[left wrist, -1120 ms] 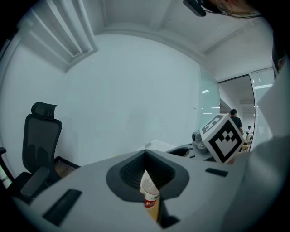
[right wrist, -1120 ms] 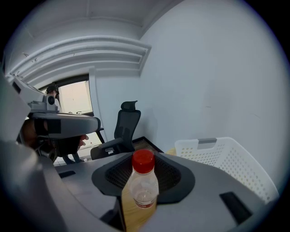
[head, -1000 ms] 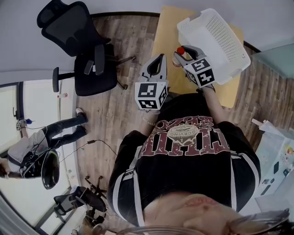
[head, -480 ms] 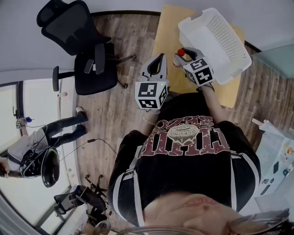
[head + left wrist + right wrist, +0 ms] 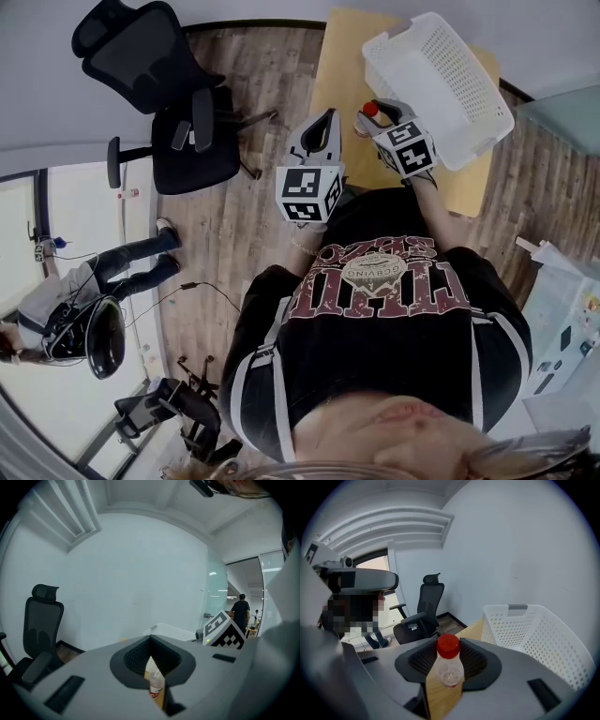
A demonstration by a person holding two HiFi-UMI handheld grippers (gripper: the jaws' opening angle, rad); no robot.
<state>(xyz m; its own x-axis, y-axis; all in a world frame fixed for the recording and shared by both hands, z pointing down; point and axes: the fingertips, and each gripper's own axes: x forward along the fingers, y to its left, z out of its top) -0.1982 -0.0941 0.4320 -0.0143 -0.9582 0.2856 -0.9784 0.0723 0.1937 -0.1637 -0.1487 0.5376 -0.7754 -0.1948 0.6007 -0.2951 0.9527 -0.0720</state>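
Red-capped bottle (image 5: 448, 665) stands straight up, squeezed tight in the right tool (image 5: 380, 117) so it can't tip, over the tabletop (image 5: 342, 56) beside the white basket (image 5: 543, 644), while the left tool (image 5: 322, 127) pinches a smaller bottle (image 5: 154, 679).

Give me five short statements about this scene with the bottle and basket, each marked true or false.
The right gripper has its fingers closed on a clear bottle with a red cap. True.
The white basket sits on the floor. False: it stands on the wooden table.
The bottle lies inside the basket. False: it is held upright beside it, outside.
A black office chair stands left of the table. True.
The left gripper hangs over the basket. False: it is by the table's left edge, apart from it.
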